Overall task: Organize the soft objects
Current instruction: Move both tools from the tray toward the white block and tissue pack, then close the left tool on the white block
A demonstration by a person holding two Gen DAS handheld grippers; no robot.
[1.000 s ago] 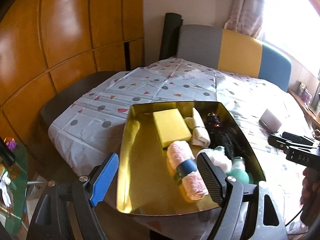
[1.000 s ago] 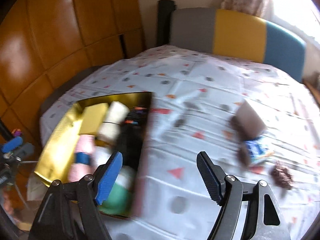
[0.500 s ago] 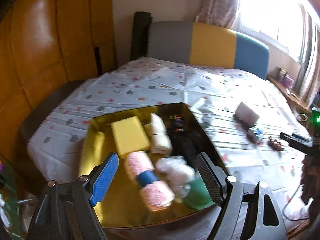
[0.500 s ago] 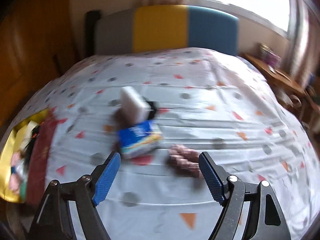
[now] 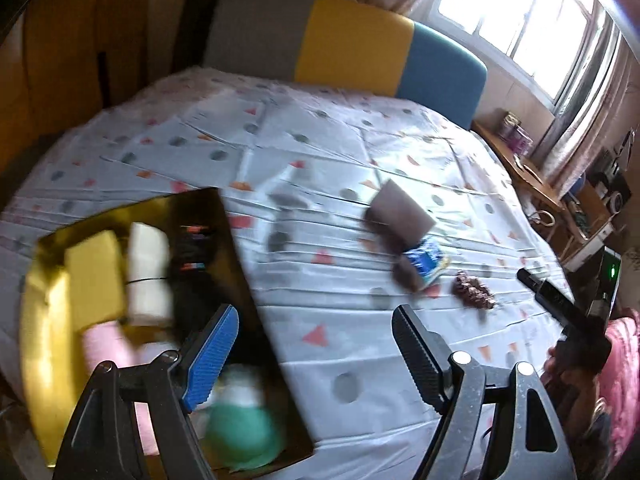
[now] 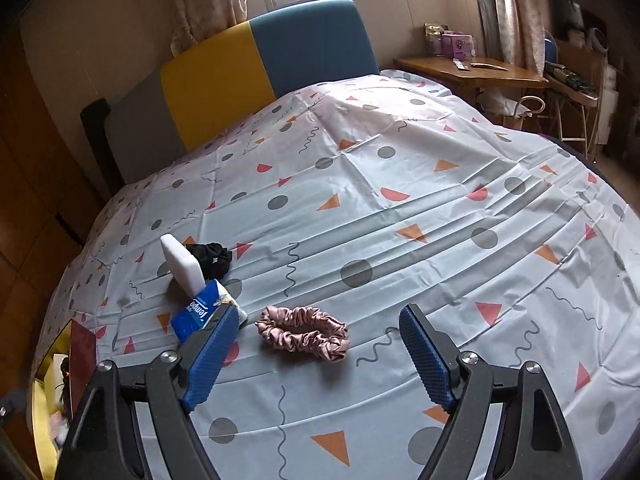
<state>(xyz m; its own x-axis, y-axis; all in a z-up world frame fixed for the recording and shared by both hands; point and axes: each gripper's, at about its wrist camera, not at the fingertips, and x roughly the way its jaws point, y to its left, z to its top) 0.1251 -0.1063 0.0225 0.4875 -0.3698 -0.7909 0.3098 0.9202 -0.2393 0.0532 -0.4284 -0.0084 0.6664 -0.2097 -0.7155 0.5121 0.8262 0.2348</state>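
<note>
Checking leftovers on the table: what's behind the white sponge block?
A black scrunchie sits right behind the white sponge block, partly hidden by it. The blue tissue pack lies in front. Whether the block leans on anything is unclear.

Bed w/ patterned sheet (image 6: 360, 208): gold tray (image 5: 36, 320), white sponge (image 6: 182, 264), tissue pack (image 6: 200, 312), black scrunchie (image 6: 214, 258), pink scrunchie (image 6: 304, 332).

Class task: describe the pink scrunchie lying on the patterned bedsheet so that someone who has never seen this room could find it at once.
Start at the bed with the dotted, triangle-patterned sheet. Off the gold tray, a small cluster lies on the sheet: a white sponge block, a black scrunchie and a blue tissue pack. The pink scrunchie lies just right of that pack, the only shiny, ruffled pink ring there.
</note>
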